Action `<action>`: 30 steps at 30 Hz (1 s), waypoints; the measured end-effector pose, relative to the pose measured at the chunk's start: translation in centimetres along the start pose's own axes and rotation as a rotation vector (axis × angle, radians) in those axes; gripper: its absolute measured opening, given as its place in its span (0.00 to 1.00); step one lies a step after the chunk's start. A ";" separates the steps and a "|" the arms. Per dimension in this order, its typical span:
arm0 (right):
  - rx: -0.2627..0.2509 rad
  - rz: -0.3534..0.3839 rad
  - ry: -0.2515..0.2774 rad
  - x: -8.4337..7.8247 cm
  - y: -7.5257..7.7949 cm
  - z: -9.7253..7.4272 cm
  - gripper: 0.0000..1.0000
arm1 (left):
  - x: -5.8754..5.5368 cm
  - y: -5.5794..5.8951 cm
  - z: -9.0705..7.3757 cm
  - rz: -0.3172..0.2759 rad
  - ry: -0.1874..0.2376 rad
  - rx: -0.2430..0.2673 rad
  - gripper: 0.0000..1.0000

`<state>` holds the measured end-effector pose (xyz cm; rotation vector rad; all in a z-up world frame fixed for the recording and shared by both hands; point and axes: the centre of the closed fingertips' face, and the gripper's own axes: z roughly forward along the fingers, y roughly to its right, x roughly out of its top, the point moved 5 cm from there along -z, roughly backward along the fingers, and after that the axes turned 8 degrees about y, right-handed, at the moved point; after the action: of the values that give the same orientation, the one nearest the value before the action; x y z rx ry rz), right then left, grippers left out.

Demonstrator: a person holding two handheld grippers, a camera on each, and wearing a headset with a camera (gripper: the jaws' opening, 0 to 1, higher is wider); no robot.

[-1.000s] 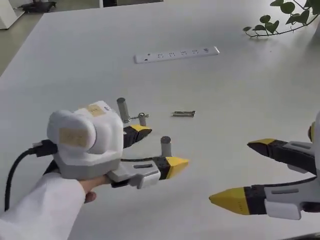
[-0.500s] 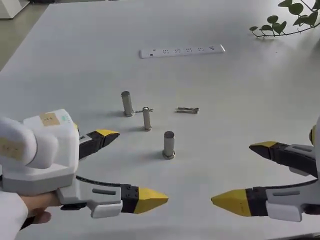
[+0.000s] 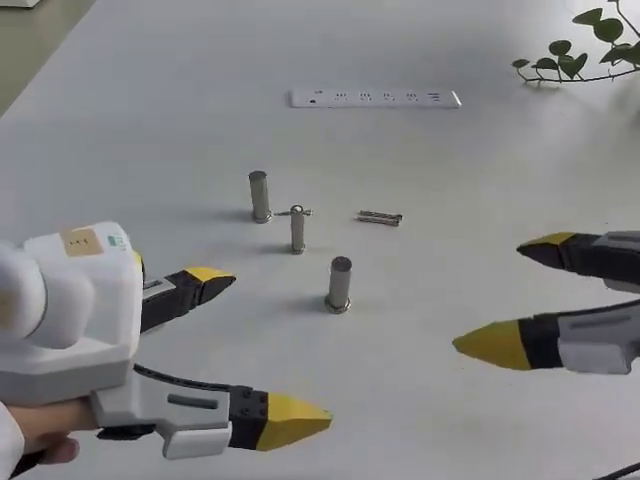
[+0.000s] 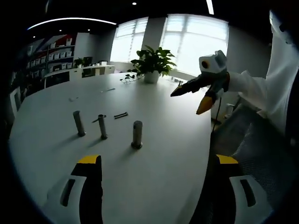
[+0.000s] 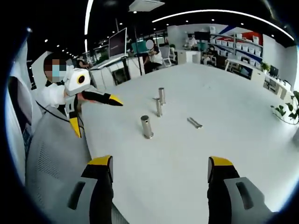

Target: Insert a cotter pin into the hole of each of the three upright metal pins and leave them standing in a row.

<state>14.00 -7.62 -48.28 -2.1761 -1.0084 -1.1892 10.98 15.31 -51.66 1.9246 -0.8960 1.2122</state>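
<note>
Three grey metal pins stand upright in a slanted row on the white table [image 3: 150,120]: the far pin [image 3: 260,196], the middle pin [image 3: 298,229] and the near pin [image 3: 339,284]. A cotter pin [image 3: 295,212] sticks through the top of the middle pin. A loose cotter pin [image 3: 380,217] lies flat to the right of the row. My left gripper [image 3: 262,348] hangs open at the near left, well back from the pins. On the right my right gripper [image 3: 500,297] is open with nothing between its jaws. The row also appears in the left gripper view, near pin [image 4: 137,134] closest.
A white power strip [image 3: 376,98] lies farther back on the table. Trailing plant leaves [image 3: 585,50] reach in at the far right corner. A potted plant [image 4: 152,63] stands at the table's far end. A grey mesh chair [image 5: 56,154] sits by the near edge.
My left gripper has drawn back from the middle pin toward the near left and stands wide open. The right gripper has drifted slightly right. The pins have stayed in place.
</note>
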 end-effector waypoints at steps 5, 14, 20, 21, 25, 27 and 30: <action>0.037 -0.152 -0.079 2.1 1.8 1.2 0.80 | 0.3 -0.5 -0.6 -0.018 0.034 0.032 0.99; 0.176 -0.288 -0.178 3.7 4.3 5.8 0.74 | 0.1 -0.7 -1.8 -0.081 0.050 0.081 0.99; 0.261 -0.418 -0.294 3.0 5.3 8.4 0.55 | -0.2 -0.9 -2.8 -0.126 0.063 0.118 0.99; 0.263 -0.407 -0.290 3.1 5.2 8.7 0.55 | -0.2 -0.9 -3.0 -0.127 0.067 0.128 0.99; 0.278 -0.387 -0.308 2.9 6.7 10.3 0.48 | -0.2 -0.6 -3.5 -0.148 0.080 0.140 0.99; 0.277 -0.360 -0.332 2.8 6.9 10.8 0.39 | -0.2 -0.4 -3.6 -0.152 0.084 0.140 0.99; 0.274 -0.346 -0.343 2.9 7.1 11.8 0.33 | -0.4 -0.2 -3.7 -0.167 0.073 0.134 0.99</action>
<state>26.62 -2.90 -52.29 -2.0770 -1.6413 -0.7617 9.32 18.50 -50.88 2.0028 -0.6169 1.2607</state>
